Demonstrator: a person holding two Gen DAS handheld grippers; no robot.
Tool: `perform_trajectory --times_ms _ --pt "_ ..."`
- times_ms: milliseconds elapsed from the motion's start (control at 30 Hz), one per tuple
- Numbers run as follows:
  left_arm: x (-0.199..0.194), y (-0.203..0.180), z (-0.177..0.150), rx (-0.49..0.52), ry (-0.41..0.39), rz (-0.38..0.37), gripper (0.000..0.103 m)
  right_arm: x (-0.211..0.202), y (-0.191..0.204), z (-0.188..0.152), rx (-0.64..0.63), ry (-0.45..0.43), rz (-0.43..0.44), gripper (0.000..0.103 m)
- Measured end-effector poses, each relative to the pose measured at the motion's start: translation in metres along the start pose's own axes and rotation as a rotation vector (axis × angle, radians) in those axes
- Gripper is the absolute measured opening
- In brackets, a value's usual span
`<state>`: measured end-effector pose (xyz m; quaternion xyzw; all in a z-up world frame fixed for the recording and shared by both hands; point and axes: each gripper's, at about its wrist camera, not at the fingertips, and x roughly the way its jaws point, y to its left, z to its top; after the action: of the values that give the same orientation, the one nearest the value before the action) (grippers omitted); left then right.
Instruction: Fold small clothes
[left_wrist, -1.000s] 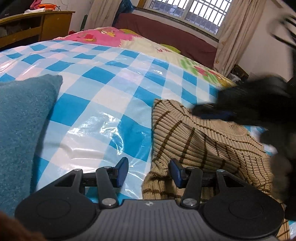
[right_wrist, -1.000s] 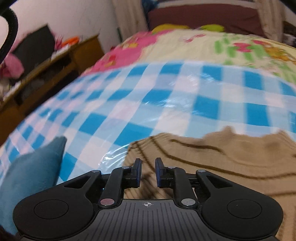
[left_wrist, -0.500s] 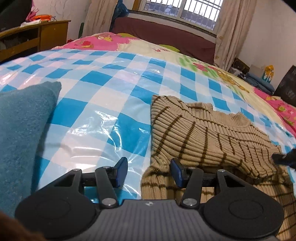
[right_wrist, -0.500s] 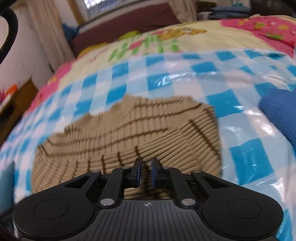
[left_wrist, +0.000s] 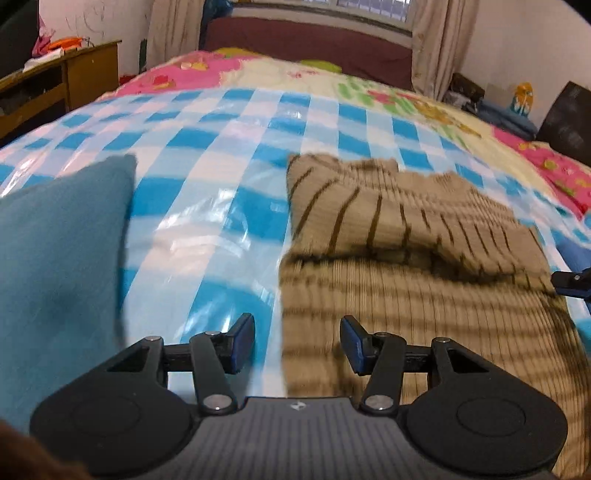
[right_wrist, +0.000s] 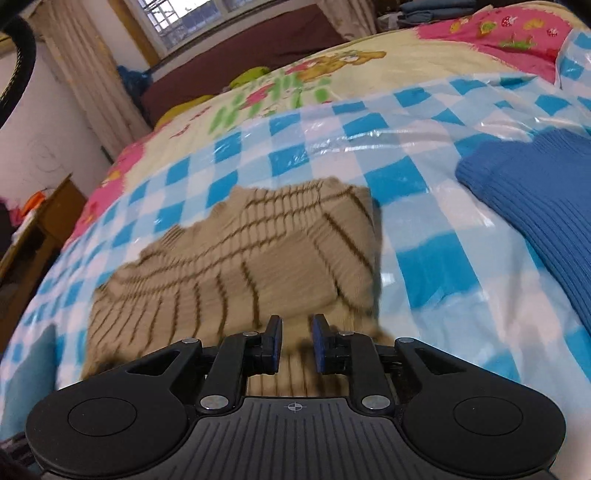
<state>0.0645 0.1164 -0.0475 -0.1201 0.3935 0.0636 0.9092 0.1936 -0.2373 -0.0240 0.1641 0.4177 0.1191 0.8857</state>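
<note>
Dim window daylight, motion blur, fisheye warping.

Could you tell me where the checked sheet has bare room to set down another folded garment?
Free: the strip between the teal cloth and striped sweater, and the checked sheet beyond the sweater. Narrower: the gap between the sweater and the blue knit.

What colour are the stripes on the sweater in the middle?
Dark brown stripes on the tan sweater; the right wrist view shows them best.

- The left gripper (left_wrist: 297, 341) is hovering low, jaws spread wide, pointing toward 12 o'clock.
- The right gripper (right_wrist: 296, 345) is hovering low, jaws parted narrowly.
</note>
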Motion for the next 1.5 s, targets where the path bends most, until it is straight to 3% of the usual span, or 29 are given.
perform_trajectory --times_ms 200,367,533,733,1100,1500 --pt "-0.029 0.004 -0.032 0.033 0.104 -0.032 0.054 -0.055 -0.012 -0.047 -0.036 0.075 0.014 0.022" --pt "-0.053 -0.008 -0.050 0.084 0.140 -0.076 0.054 -0.093 -0.028 -0.077 -0.012 0.115 -0.012 0.024" --pt "-0.058 -0.014 -0.066 0.060 0.229 -0.142 0.054 -0.114 -0.043 -0.100 0.031 0.168 -0.054 0.028" --pt "-0.064 -0.020 -0.075 0.081 0.292 -0.155 0.054 -0.126 -0.046 -0.116 0.018 0.243 -0.065 0.029" --pt "-0.055 -0.020 -0.082 0.090 0.388 -0.176 0.054 -0.113 -0.038 -0.143 0.039 0.373 0.007 0.030" --pt "-0.052 -0.022 -0.083 0.109 0.408 -0.161 0.051 -0.110 -0.038 -0.150 0.051 0.408 0.065 0.030"
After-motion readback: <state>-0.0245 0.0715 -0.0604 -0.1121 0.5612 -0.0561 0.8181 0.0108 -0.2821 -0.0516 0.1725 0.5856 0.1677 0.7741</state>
